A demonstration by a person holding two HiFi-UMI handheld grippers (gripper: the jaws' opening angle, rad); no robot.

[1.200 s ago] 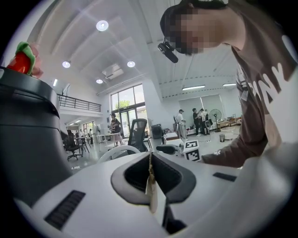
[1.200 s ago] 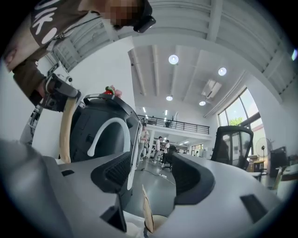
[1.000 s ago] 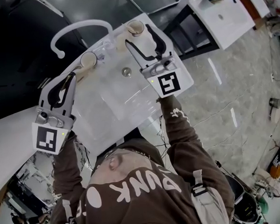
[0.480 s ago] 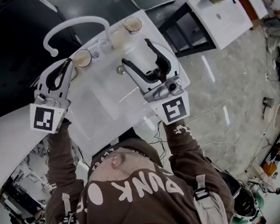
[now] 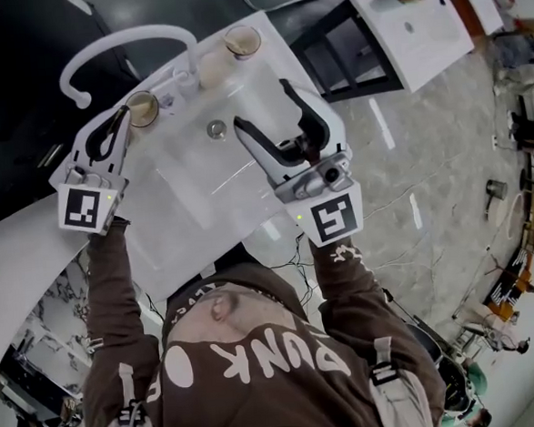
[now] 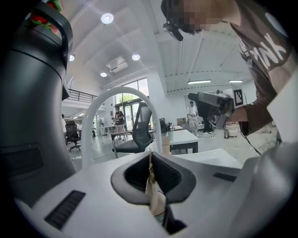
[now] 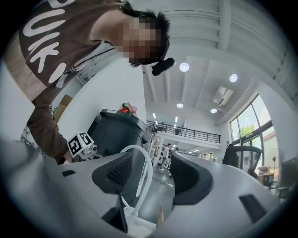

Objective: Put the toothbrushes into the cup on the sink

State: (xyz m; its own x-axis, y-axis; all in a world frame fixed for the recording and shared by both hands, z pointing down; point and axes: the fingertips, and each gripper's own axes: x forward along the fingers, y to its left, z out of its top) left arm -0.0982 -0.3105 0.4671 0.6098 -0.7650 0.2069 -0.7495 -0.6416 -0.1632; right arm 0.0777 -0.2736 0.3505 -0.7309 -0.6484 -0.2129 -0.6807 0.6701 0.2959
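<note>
An office chair (image 6: 142,129) stands beyond the white arched faucet (image 6: 87,139).

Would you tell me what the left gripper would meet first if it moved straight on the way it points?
Probably the cup, right at the tips of the left gripper; the faucet arches beyond it. Depth is hard to judge.
</note>
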